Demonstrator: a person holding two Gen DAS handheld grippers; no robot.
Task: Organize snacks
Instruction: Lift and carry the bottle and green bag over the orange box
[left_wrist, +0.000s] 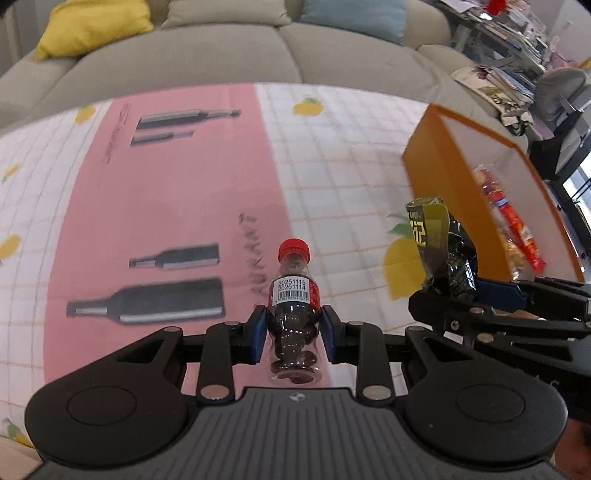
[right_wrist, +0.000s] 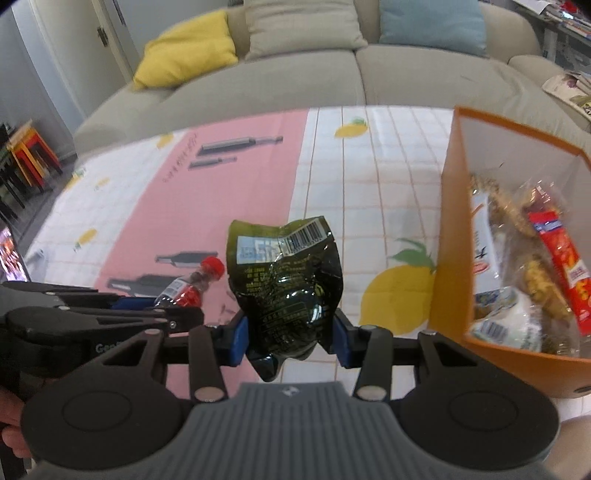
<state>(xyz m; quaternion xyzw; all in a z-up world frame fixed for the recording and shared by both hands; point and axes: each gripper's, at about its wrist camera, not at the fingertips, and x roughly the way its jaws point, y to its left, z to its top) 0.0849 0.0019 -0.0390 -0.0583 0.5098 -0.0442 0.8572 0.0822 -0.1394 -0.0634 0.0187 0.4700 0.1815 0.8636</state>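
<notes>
My left gripper (left_wrist: 293, 332) is shut on a small clear bottle (left_wrist: 294, 314) with a red cap and dark candy inside, held above the table. It also shows in the right wrist view (right_wrist: 188, 288). My right gripper (right_wrist: 291, 332) is shut on a crumpled dark green snack packet (right_wrist: 286, 280), to the left of the orange box (right_wrist: 448, 236). The packet also shows in the left wrist view (left_wrist: 439, 243). The box holds several snack packs, among them a red stick pack (right_wrist: 561, 258).
The table has a white lemon-print cloth (left_wrist: 332, 177) and a pink mat (left_wrist: 173, 192) with bottle pictures. A grey sofa (right_wrist: 295, 77) with yellow, beige and blue cushions runs behind it. Cluttered shelves (left_wrist: 517, 44) stand at the far right.
</notes>
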